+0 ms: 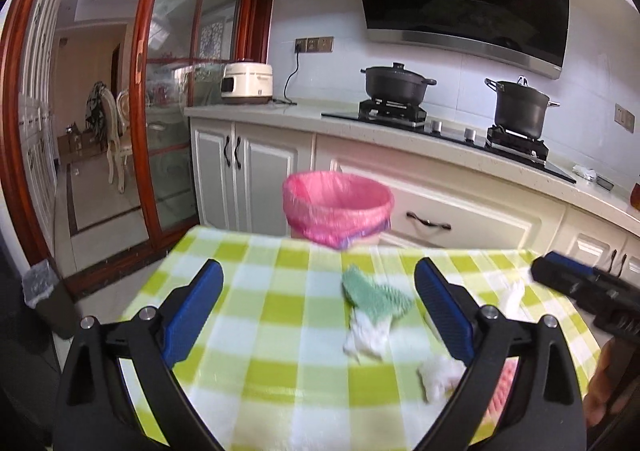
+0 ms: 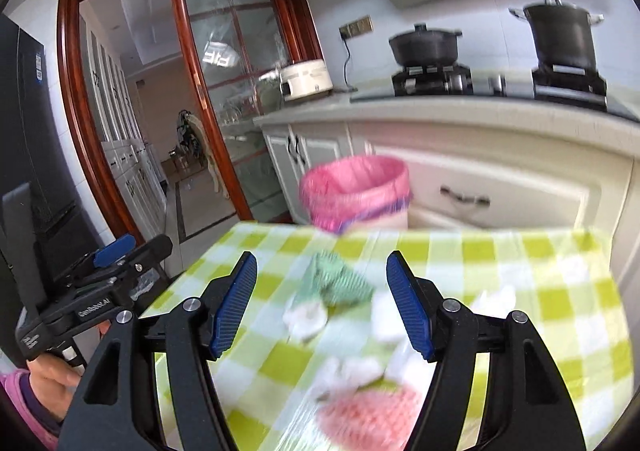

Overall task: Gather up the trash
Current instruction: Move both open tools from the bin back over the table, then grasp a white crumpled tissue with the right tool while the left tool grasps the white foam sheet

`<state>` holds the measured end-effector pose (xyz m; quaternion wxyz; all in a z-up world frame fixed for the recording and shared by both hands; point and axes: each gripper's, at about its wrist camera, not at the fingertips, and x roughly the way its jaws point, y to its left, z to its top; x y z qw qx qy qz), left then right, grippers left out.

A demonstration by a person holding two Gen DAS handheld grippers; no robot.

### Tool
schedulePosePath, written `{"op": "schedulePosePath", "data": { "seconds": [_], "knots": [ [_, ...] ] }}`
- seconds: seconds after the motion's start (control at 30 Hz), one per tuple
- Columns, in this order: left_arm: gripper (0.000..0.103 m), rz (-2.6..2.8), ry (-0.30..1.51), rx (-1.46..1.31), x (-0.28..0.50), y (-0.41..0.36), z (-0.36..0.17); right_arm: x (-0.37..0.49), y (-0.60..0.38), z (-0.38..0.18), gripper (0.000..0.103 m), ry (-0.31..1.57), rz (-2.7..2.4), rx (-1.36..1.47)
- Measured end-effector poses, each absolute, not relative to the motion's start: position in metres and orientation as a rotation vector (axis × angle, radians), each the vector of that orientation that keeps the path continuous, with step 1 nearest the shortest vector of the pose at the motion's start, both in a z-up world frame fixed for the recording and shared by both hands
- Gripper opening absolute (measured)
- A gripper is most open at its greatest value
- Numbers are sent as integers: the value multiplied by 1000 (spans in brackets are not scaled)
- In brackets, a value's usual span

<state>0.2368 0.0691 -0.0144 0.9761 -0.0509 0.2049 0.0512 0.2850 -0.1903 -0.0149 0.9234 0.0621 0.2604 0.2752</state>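
Approaching scraps on checked table (image 1: 256,315); nothing grasped yet. Left gripper (image 1: 318,307) jaws spread wide, empty; right gripper (image 2: 322,303) jaws parted, empty. Green wrapper (image 1: 374,295) and white tissue wads (image 1: 366,337) lie mid-table; pink-lined bin (image 1: 338,207) beyond far edge. Next: settle jaws around one scrap, clench, carry to bin.

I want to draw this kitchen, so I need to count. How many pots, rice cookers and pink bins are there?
Pots: 2
Rice cooker: 1
Pink bin: 1
Total: 4
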Motion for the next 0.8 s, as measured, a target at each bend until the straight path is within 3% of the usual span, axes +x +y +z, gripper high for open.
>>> {"op": "schedulePosePath", "data": {
  "seconds": [0.37,0.8],
  "knots": [
    [93,132,473,-98,200,81,-67,266,-159,-78,64,648,539,119],
    [93,143,477,-138,206,98,-72,281,-139,-104,63,755,423,42]
  ]
}}
